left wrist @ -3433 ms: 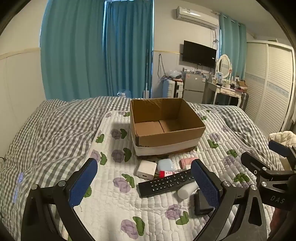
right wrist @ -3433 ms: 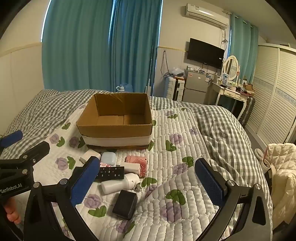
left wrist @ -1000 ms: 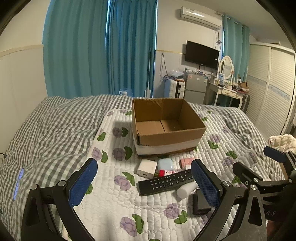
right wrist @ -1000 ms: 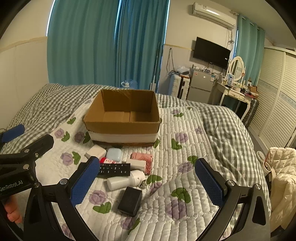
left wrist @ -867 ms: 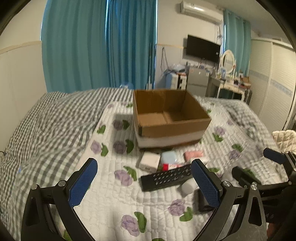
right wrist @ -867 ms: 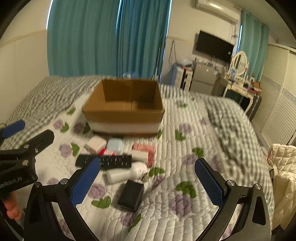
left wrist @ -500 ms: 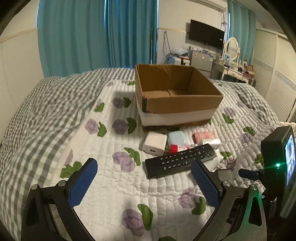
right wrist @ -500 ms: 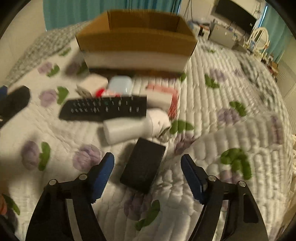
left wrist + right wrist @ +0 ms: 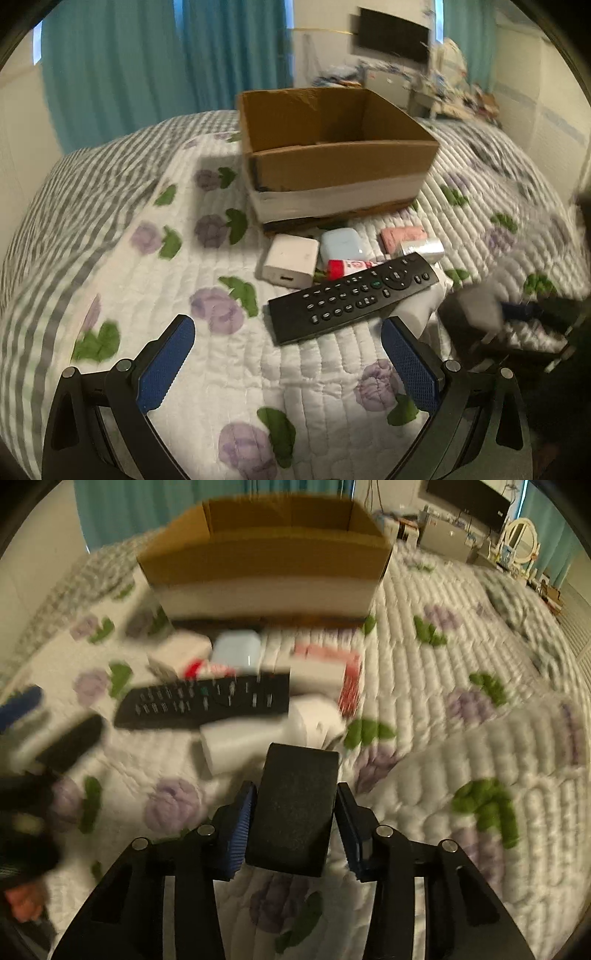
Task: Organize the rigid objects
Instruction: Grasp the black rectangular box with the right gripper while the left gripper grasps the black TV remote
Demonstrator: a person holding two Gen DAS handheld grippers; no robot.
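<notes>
So right gripper (image 9: 293, 808) low over bed (image 9: 461, 635), jaws pinching black case (image 9: 295, 808); left gripper (image 9: 286, 360) hovers before remote (image 9: 352, 297), jaws spread wide.

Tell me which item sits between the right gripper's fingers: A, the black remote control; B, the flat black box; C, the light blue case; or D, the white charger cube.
B: in the right wrist view the right gripper has its two fingers against either side of the flat black box, while the remote control lies apart on the quilt.
</notes>
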